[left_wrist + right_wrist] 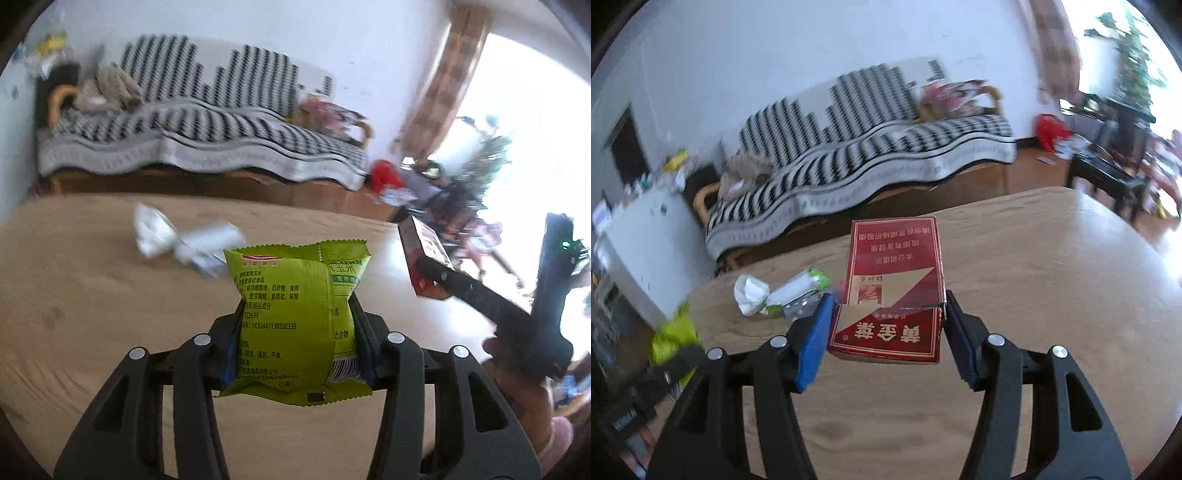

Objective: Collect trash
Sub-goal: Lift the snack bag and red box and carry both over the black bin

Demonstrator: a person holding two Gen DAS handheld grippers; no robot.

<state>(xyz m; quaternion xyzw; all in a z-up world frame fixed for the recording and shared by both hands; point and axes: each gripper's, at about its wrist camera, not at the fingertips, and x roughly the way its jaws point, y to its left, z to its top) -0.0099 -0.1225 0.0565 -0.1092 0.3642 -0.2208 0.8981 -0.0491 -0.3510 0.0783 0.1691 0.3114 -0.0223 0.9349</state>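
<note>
My left gripper is shut on a green snack packet and holds it above the wooden table. My right gripper is shut on a red cigarette box, held above the table. The box and right gripper also show at the right of the left wrist view. The green packet shows at the left edge of the right wrist view. A crumpled white tissue and a white and green wrapper lie on the table, also in the right wrist view.
A sofa with a black and white striped cover stands behind the table. A white cabinet is at the left. A red bag and dark furniture sit on the floor at the right near a bright window.
</note>
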